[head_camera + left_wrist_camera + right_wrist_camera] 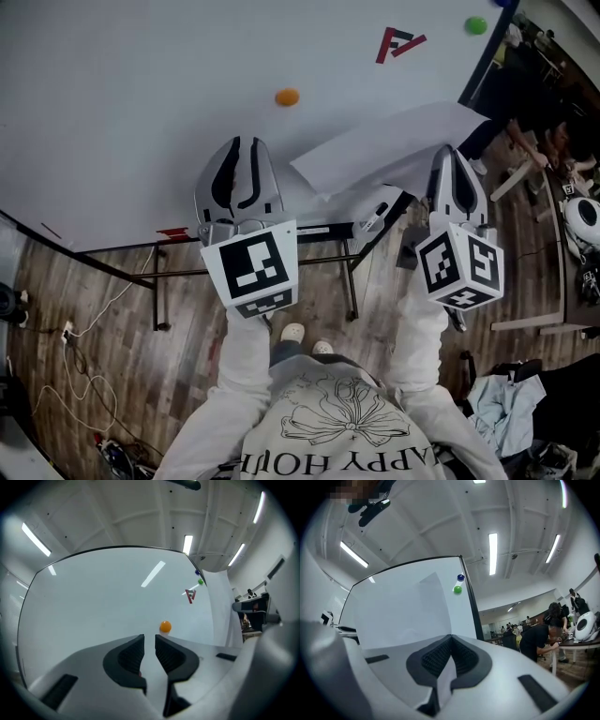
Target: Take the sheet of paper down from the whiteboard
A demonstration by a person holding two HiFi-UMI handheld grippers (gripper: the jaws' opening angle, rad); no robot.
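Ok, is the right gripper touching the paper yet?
Touching. In the right gripper view the right gripper has its jaws shut on the paper, which runs down between them.

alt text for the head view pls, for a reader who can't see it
Seen from above, a person's right gripper is shut on a sheet of paper that lies tilted across the lower right of a whiteboard. The left gripper is open and empty, just below an orange magnet.
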